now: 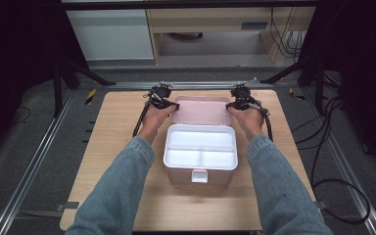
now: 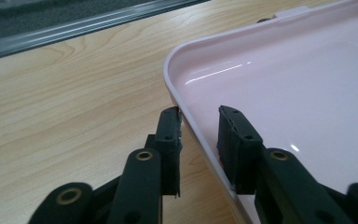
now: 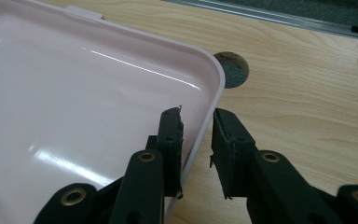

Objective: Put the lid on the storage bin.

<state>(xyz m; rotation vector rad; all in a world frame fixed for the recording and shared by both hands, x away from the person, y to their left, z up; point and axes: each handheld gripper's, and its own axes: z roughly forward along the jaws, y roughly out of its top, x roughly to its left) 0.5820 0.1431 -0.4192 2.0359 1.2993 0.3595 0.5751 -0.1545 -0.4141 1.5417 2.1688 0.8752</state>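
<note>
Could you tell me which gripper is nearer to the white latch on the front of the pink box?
Neither clearly. The left gripper and right gripper sit on opposite side rims of the open lid, both well behind the latch.

At the centre of the table (image 1: 127,196) sits the open box (image 1: 200,169), its lid (image 1: 200,111) lying back above it in frame, flanked by the left gripper (image 1: 164,102) and right gripper (image 1: 239,102).
</note>
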